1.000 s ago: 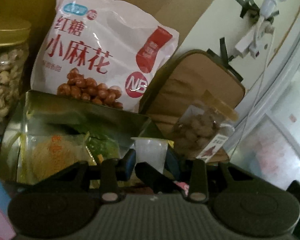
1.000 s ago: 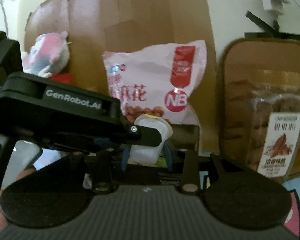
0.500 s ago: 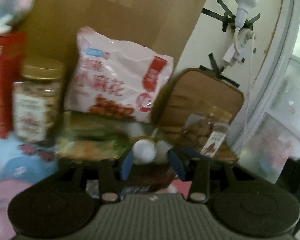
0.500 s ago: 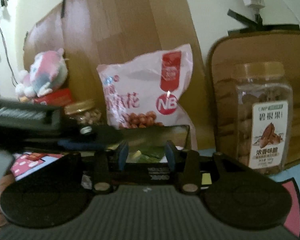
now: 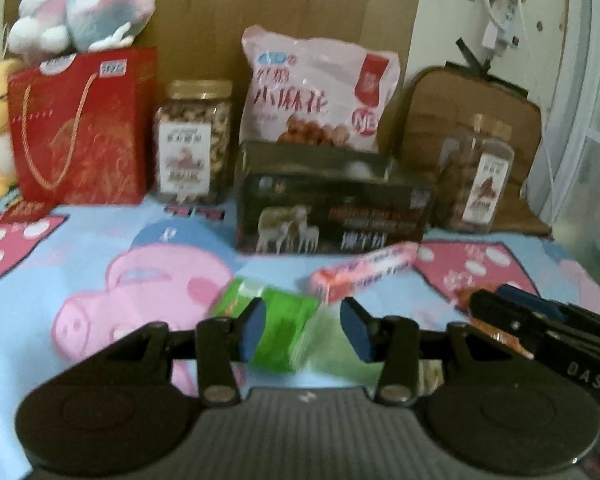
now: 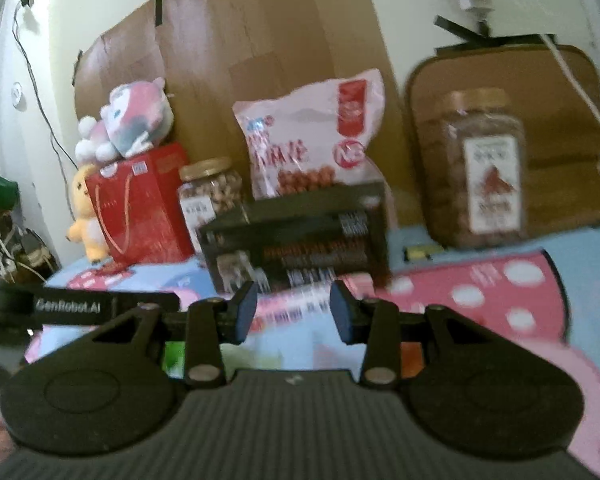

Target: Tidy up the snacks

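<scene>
Green wrapping marks the nearest snack packet (image 5: 278, 328), lying on the cartoon-print tabletop (image 5: 100, 256) just ahead of the left tongs (image 5: 303, 334), which gape wide and empty. Lower them squarely over it before closing. The right tongs (image 6: 293, 312) are likewise open and empty; the dark box (image 5: 332, 216) stands beyond.

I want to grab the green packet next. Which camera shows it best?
The left wrist view: the green packet lies on the cloth just ahead of the open left claw, nearly whole though blurred. The right wrist view shows only a green sliver behind the claw's linkage.
</scene>
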### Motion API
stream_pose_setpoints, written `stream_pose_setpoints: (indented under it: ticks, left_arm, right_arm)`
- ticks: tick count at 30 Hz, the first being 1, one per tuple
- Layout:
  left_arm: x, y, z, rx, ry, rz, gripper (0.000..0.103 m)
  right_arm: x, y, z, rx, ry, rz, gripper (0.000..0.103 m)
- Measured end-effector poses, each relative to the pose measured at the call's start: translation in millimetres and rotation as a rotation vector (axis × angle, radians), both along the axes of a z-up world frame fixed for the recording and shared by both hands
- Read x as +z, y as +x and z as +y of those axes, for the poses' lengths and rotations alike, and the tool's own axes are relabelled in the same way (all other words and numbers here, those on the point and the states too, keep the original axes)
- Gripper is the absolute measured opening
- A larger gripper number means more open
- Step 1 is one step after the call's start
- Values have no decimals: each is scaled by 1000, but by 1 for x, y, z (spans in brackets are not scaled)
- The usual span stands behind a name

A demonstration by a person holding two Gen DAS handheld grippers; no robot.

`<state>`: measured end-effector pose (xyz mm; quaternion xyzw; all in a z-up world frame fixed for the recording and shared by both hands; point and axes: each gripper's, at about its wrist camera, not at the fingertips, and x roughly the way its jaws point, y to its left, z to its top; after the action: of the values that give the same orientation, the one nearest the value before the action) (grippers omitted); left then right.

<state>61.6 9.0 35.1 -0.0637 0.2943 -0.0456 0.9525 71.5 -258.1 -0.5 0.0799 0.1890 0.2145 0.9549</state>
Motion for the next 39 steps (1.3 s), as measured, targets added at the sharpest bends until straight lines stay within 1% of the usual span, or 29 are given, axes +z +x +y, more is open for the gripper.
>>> stream_pose_setpoints:
  ticks: [2, 4, 7, 10, 14, 16, 21, 26, 29, 32, 35, 36, 39]
  left_arm:
    - [-6, -7, -1, 6, 14, 5, 42]
    - [-12, -14, -1, 11, 28, 7, 45]
    - [-19, -23, -1, 22, 49, 3, 47]
    - [-27, -27, 2, 44, 76, -8, 47]
    - [-39, -27, 8, 65, 66, 3, 47]
    - [-37, -30, 9, 63, 62, -19, 47]
    - [-36, -35, 11, 14, 33, -66, 47]
    - [-34, -39, 16, -49, -23, -113, 48]
    - [-35, -37, 14, -103, -33, -103, 49]
    - [-36, -37, 11, -151, -32, -98, 49]
    - [-36, -39, 7, -189, -24, -100, 52]
    - [-36, -40, 6, -194, -24, -100, 54]
    - [-36, -38, 5, -201, -31, -91, 54]
  right_arm:
    - [-6, -11, -1, -29, -4, 9, 43]
    - [-11, -19, -2, -56, -4, 11, 43]
    - [-17, -27, -5, -92, -3, 12, 43]
    - [-17, -30, -13, -128, 34, 4, 45]
    - [-20, -29, -23, -160, 96, 22, 45]
    - [-21, -31, -23, -161, 105, 18, 45]
    - [-21, -29, -22, -171, 93, 39, 47]
    - [-23, -26, -15, -221, 40, 70, 46]
    - [-23, -26, -14, -261, 20, 78, 46]
    - [-24, -29, -17, -298, 26, 73, 46]
    - [-25, -27, -19, -345, 36, 87, 46]
    - [-25, -26, -19, -357, 34, 92, 46]
    - [-26, -22, -18, -360, 21, 113, 46]
